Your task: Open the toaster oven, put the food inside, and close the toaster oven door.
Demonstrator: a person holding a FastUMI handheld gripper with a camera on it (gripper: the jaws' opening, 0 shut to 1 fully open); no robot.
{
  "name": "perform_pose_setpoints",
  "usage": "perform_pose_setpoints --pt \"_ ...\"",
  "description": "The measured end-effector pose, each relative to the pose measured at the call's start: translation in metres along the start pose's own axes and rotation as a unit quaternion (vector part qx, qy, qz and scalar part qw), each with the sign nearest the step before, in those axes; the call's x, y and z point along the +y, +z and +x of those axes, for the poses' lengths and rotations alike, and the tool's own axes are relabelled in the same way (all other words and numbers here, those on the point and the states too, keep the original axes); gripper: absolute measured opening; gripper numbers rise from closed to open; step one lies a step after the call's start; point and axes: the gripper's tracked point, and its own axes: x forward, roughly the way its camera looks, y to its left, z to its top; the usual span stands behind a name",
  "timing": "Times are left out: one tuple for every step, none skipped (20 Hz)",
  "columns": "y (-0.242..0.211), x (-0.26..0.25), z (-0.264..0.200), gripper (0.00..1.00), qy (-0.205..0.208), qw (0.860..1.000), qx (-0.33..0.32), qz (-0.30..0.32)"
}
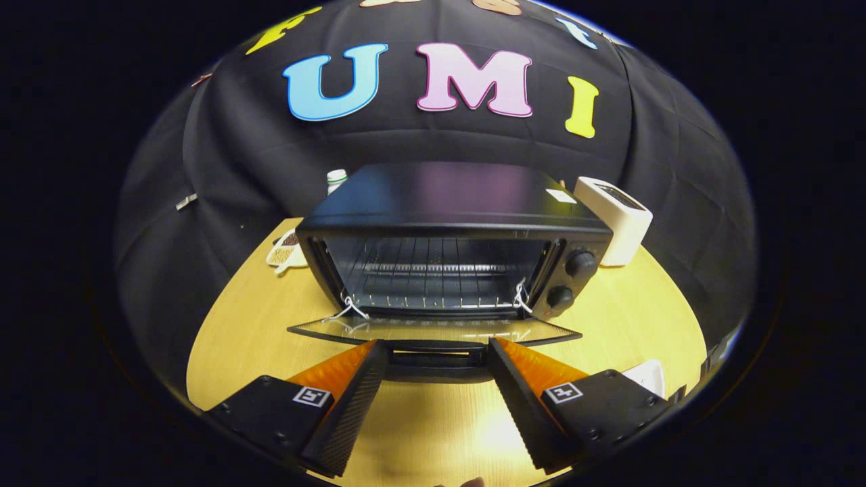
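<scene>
Toaster oven [460,230] open, rack bare; tongs [438,352] spread.

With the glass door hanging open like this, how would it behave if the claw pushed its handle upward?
The black toaster oven's glass door looks rigid and hinged, so it would probably swing up rather than flex. The open claw flanks its dark bar handle; the glass seems fragile if slammed.

Wooden table [636,325] bearing open toaster oven [453,250], white box [619,220], small dish [284,251], bottle [336,178].
</scene>
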Motion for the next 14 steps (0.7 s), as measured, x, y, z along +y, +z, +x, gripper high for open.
perform_pose_setpoints --pt "-0.011 0.0 -0.002 0.99 0.0 1.0 0.009 -0.002" --pt "-0.018 0.0 -0.002 0.98 0.001 1.0 0.016 -0.005" --pt "-0.028 0.001 -0.004 0.98 0.002 1.0 0.026 -0.008" --pt "-0.038 0.001 -0.003 0.98 0.005 0.999 0.037 -0.012" --pt "-0.05 0.004 -0.002 0.98 0.013 0.998 0.052 -0.014" --pt "-0.062 0.006 -0.001 0.99 0.022 0.997 0.071 -0.014" --pt "-0.074 0.007 -0.003 0.99 0.029 0.996 0.087 -0.016" --pt "-0.082 0.006 -0.005 0.99 0.033 0.995 0.094 -0.017" --pt "-0.085 0.006 -0.008 0.99 0.037 0.994 0.098 -0.017" --pt "-0.087 0.004 -0.011 0.99 0.042 0.994 0.098 -0.017" --pt "-0.088 0.003 -0.014 0.99 0.047 0.994 0.098 -0.017" --pt "-0.087 0.002 -0.017 0.99 0.055 0.993 0.098 -0.016" --pt "-0.085 0.002 -0.022 0.99 0.066 0.993 0.097 -0.015" --pt "-0.083 0.002 -0.028 0.99 0.08 0.992 0.096 -0.015"
